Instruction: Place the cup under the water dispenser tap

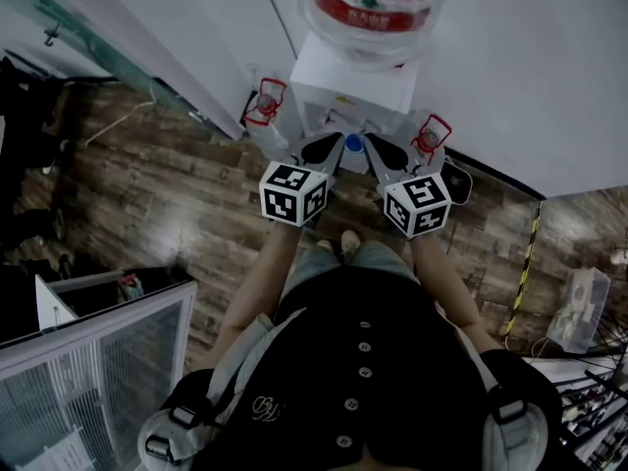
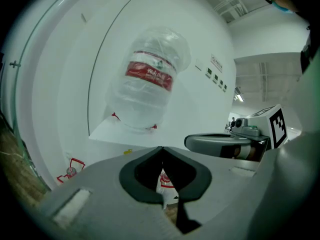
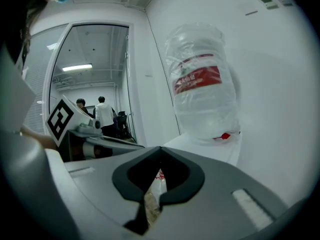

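Head view: my left claw (image 1: 322, 151) and right claw (image 1: 385, 155), smooth grey shells with black rubbery pads, hang side by side. At twelve o'clock stands the boxy white water dispenser (image 1: 353, 86), capped by a rounded clear bottle (image 1: 373, 8) with a red label, on a wood-plank floor (image 1: 167, 194).

Left gripper view: my left claw's curved pads meet, closed on nothing.

Right gripper view: my right claw is likewise closed and empty, with the bottle at one o'clock. I cannot tell where the cup is.

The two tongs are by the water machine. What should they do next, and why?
Probably open the right tongs and look for the cup: they and the left tongs are shut on nothing before the water dispenser, and no cup is in view.
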Demonstrator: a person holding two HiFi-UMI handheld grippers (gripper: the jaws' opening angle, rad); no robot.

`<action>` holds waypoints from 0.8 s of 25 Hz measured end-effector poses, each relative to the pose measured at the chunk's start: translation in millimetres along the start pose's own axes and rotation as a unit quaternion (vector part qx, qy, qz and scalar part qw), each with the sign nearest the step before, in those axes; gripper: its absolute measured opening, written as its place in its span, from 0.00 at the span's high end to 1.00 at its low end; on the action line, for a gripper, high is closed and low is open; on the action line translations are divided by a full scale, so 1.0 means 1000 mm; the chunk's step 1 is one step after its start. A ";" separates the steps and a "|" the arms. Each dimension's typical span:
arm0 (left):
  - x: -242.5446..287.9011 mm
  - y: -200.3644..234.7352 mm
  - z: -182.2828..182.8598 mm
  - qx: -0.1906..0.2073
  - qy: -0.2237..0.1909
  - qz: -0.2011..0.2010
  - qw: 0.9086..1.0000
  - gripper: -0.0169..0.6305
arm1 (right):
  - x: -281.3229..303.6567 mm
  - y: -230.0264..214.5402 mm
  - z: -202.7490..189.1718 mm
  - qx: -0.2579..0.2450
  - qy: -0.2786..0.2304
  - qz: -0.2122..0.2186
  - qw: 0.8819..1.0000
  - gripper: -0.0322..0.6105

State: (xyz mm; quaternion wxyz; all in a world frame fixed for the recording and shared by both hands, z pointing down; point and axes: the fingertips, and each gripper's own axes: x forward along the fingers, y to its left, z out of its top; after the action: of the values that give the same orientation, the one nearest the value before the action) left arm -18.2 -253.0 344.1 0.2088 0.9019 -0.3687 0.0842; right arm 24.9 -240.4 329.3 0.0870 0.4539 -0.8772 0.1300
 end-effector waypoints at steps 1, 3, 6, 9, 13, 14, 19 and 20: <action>-0.001 0.000 -0.002 -0.002 0.003 0.000 1.000 0.97 | -0.002 0.001 0.002 -0.001 -0.002 0.001 1.000 0.95; -0.003 0.000 -0.002 -0.004 0.002 -0.002 1.000 0.97 | -0.004 0.003 0.005 -0.003 -0.004 0.004 1.000 0.95; -0.007 -0.004 0.003 -0.002 -0.011 -0.007 1.000 0.97 | -0.006 0.006 0.009 -0.006 -0.005 0.011 1.000 0.95; -0.011 -0.013 0.011 0.008 -0.022 -0.020 1.000 0.97 | -0.009 0.009 0.014 -0.007 -0.010 0.017 1.000 0.95; -0.015 -0.029 0.023 0.041 -0.037 -0.042 0.998 0.97 | -0.010 0.014 0.019 -0.013 -0.017 0.030 0.999 0.95; -0.017 -0.033 0.024 0.048 -0.037 -0.045 0.997 0.97 | -0.011 0.016 0.019 -0.015 -0.016 0.032 0.999 0.95; -0.024 -0.040 0.015 0.039 -0.020 -0.037 0.998 0.97 | -0.018 0.023 0.013 -0.015 -0.004 0.036 0.999 0.95; -0.024 -0.039 0.012 0.032 -0.016 -0.034 0.999 0.97 | -0.019 0.024 0.011 -0.012 -0.003 0.035 0.999 0.95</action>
State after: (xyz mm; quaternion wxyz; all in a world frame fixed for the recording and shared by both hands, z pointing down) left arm -8.4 -218.3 313.6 0.1768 0.9211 -0.3388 0.0739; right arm 16.2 -215.8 310.2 0.0852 0.4218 -0.8945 0.1208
